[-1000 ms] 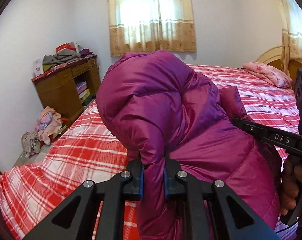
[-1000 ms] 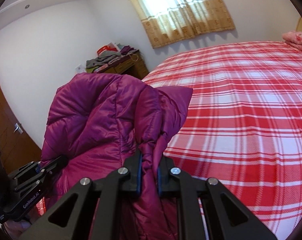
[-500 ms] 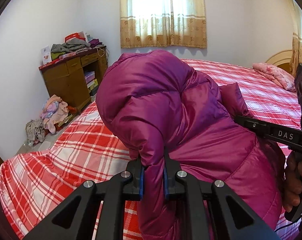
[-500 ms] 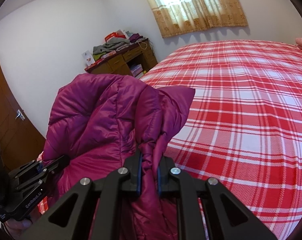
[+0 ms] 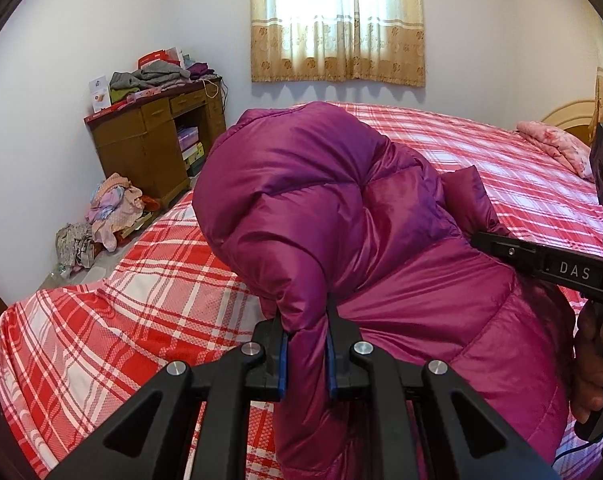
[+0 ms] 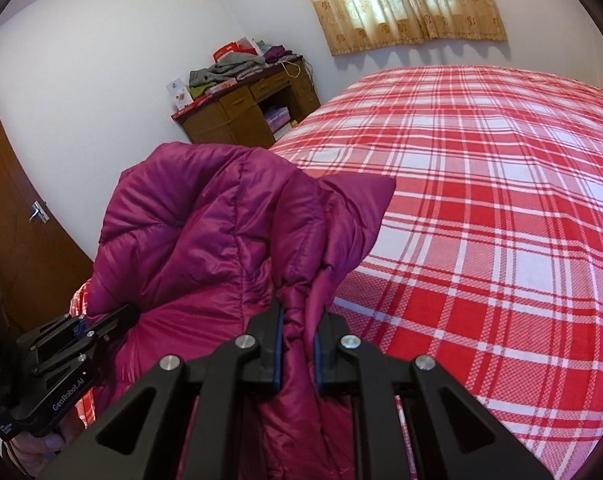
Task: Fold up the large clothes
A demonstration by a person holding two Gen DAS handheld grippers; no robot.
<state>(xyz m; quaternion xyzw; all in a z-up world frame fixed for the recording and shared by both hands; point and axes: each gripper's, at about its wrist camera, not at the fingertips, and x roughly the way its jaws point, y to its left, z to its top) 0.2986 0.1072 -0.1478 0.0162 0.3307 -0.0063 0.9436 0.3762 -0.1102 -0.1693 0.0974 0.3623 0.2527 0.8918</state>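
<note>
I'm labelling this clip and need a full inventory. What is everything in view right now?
puffer jacket: one, magenta, held up over the bed's near end
bed: one, red-and-white plaid cover
pillow: one, pink, at the headboard
desk: one, brown wood, by the far wall
folded clothes: a pile, grey, green, purple, on the desk
loose clothes: a heap, pink and grey, on the floor
curtains: cream and tan, over the window
door: one, brown, left
left gripper: black, fingers shut on the jacket
right gripper: black, fingers shut on the jacket

One magenta puffer jacket [image 5: 381, 248], two tools, one plaid bed [image 6: 481, 200], one wooden desk [image 5: 157, 144], one pink pillow [image 5: 557, 148].
</note>
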